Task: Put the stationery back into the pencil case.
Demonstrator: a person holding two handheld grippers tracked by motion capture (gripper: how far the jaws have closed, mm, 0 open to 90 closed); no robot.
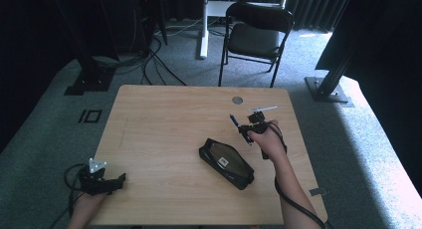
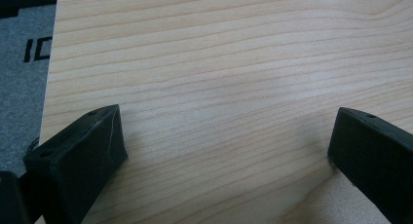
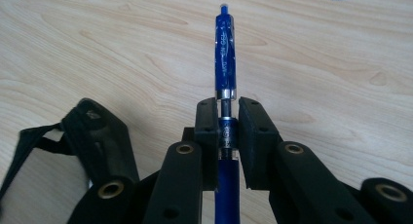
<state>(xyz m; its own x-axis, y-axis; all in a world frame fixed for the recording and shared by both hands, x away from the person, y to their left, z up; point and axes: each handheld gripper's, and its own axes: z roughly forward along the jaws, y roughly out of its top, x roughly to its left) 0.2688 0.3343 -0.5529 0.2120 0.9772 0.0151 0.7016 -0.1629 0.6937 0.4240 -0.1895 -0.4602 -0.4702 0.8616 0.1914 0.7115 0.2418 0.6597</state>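
Holding a blue pen [image 3: 226, 63] in our right gripper [image 3: 228, 131], we see the jaws pinched tight on the barrel just below its silver ring. White lettering runs along the upper barrel, too small for us to read, and a small round mark sits on the part between the pads. From that gripper's camera, the pen points to twelve o'clock, its tip clear of the jaws and over bare wood.

From the high view, our right gripper [image 1: 247, 128] hovers above the table [image 1: 164, 119] with the pen [image 1: 234, 122] slanting toward eleven o'clock. A black pencil case [image 1: 226, 163] lies flat at about seven o'clock from that gripper, near it but apart. It carries a small white label whose writing we cannot make out, and we cannot tell what is inside. In the right gripper view, one end of the case [image 3: 95, 136] shows at eight o'clock from the pen.

Our left gripper [image 1: 112, 181] rests at the table's near left corner, well apart from the case. In its own view the jaws stand wide open, with nothing between them but wood grain.
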